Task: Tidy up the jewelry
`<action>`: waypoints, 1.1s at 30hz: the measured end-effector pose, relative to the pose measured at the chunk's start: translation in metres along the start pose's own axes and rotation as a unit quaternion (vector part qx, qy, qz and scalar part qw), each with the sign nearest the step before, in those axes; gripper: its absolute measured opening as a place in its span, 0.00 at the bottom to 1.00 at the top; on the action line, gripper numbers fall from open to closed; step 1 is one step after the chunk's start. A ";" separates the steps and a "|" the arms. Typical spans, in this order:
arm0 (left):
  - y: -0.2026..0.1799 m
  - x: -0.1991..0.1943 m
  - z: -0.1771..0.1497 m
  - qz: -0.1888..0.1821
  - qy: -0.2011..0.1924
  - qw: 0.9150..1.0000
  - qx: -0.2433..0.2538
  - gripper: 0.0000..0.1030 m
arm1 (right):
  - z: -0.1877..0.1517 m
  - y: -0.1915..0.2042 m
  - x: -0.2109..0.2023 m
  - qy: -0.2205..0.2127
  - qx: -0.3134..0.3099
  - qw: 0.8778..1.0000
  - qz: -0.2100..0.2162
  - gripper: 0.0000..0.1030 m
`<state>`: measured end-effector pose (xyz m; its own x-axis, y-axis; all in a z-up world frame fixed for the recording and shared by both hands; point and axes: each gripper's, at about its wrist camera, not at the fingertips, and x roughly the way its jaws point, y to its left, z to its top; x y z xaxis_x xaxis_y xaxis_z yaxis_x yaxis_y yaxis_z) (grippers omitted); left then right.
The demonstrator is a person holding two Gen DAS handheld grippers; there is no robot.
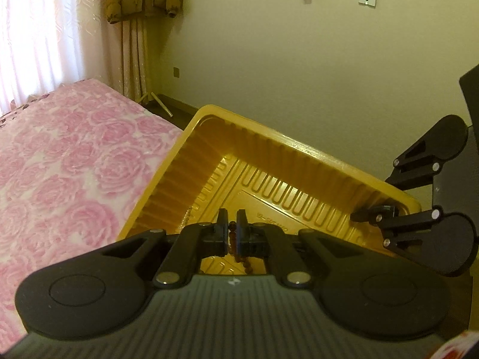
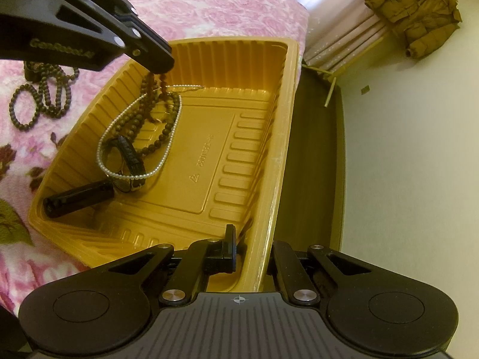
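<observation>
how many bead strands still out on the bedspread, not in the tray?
2, in the right wrist view: a small dark bead bracelet lying beside a longer dark bead necklace, both left of the yellow tray. The left gripper overhead may hide more.

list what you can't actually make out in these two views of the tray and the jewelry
- Left wrist view: most of the brown bead strand in the left tool, hidden behind its fingers and body.
- Left wrist view: the tray's near half and contents, blocked by that tool.
- Right wrist view: the right tool's outer finger, behind the tray wall.
- Right wrist view: the floor's embossed lettering, too small.
- Right wrist view: the bracelets on the bedspread, partly covered.
</observation>
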<state>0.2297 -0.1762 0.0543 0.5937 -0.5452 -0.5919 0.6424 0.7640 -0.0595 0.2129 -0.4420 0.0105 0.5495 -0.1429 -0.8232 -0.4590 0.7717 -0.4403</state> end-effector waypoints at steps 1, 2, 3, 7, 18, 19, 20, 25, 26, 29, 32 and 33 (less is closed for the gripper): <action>0.000 0.001 0.000 -0.001 0.001 1.000 0.000 0.04 | 0.000 0.000 0.000 0.000 0.000 1.000 0.000 0.05; -0.001 0.002 0.001 -0.002 0.002 1.000 0.000 0.04 | 0.000 0.000 0.000 0.000 0.000 1.000 0.000 0.05; -0.001 0.003 0.001 -0.002 0.003 1.000 0.000 0.04 | 0.000 0.000 0.000 0.000 0.000 1.000 0.000 0.05; -0.002 0.008 0.001 -0.002 0.009 1.000 0.002 0.04 | -0.001 -0.001 0.000 0.000 0.000 1.000 0.000 0.05; 0.019 -0.017 -0.008 0.018 -0.010 1.000 -0.021 0.12 | -0.001 -0.002 0.001 0.000 0.000 1.000 0.000 0.05; 0.022 -0.023 -0.012 0.023 -0.012 0.999 -0.023 0.13 | -0.002 -0.002 0.001 0.000 0.000 1.000 0.000 0.05; 0.026 -0.029 -0.016 0.029 -0.015 0.999 -0.026 0.15 | -0.002 -0.003 0.001 0.000 0.000 1.000 0.001 0.05; 0.051 -0.065 -0.043 0.056 -0.018 0.997 -0.044 0.16 | -0.002 -0.003 0.001 0.000 0.001 1.000 0.001 0.05; 0.057 -0.072 -0.051 0.066 -0.016 0.997 -0.044 0.16 | -0.002 -0.003 0.001 0.000 0.001 1.000 0.001 0.05; 0.076 -0.094 -0.074 0.097 -0.008 0.994 -0.055 0.16 | -0.002 -0.003 0.001 -0.001 0.001 1.000 0.001 0.05; 0.099 -0.122 -0.101 0.126 -0.007 0.988 -0.087 0.21 | -0.003 -0.003 0.001 -0.001 0.001 1.000 0.001 0.05; 0.106 -0.129 -0.109 0.133 -0.008 0.986 -0.097 0.25 | -0.003 -0.004 0.001 -0.001 0.001 1.000 0.001 0.05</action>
<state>0.1682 0.0131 0.0370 0.7370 -0.3201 -0.5953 0.3583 0.9318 -0.0575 0.2134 -0.4466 0.0099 0.5497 -0.1403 -0.8235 -0.4586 0.7733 -0.4378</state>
